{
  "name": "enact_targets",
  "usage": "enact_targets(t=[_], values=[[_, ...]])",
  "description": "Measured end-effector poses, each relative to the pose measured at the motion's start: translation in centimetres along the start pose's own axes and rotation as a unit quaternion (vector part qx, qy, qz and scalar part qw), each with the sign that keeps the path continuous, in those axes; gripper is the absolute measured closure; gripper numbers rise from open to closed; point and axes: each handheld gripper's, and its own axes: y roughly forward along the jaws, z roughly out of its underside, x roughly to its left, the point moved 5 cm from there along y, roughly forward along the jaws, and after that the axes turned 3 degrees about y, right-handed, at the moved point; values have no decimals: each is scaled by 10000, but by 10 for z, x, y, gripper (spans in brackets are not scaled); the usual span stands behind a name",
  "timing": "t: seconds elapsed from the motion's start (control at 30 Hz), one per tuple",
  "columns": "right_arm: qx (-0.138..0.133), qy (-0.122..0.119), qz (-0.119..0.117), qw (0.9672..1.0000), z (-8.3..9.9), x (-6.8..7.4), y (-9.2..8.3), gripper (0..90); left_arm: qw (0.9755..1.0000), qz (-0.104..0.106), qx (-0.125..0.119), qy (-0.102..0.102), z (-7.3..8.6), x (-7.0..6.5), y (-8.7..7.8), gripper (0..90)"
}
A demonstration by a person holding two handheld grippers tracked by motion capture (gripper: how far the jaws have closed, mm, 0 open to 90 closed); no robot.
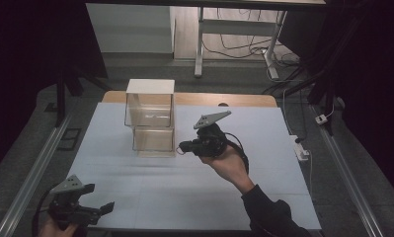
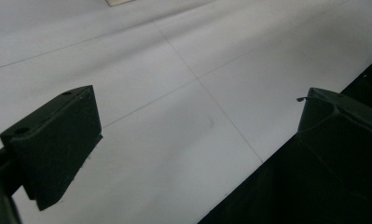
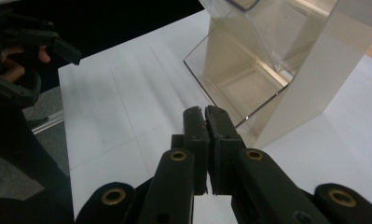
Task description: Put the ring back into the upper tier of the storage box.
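A clear plastic two-tier drawer unit point(image 1: 150, 117) with a white top stands on the white table sheet point(image 1: 194, 187) toward the back. Its lower clear tier point(image 3: 239, 79) juts out a little past the white side panel. My right gripper point(image 1: 183, 146) sits just right of the lower tier, pointing left at it, held by a hand in a dark sleeve. Its jaws are shut point(image 3: 205, 111) with nothing visible between them, the tips just short of the clear tier's corner. My left gripper point(image 1: 98, 198) rests at the table's front left corner, open point(image 2: 197, 98) over bare sheet.
The sheet's front edge point(image 2: 249, 172) runs close under the left gripper, with dark floor beyond. A wooden table edge point(image 1: 234, 100) shows behind the unit. Metal rails point(image 1: 36, 168) flank the table, and cables and a desk frame point(image 1: 234, 34) lie farther back.
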Motion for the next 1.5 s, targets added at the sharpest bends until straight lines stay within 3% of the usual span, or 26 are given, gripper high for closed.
enact_targets(t=[0.87, 1.5], values=[[-222, -40, -92, 9997, -51, -2, 4, 879, 10000, 93, 6, -15, 0, 0, 0, 0], [-271, -219, 20, 9994, -92, -3, 26, 878, 9999, 127, -6, -11, 0, 0, 0, 0]])
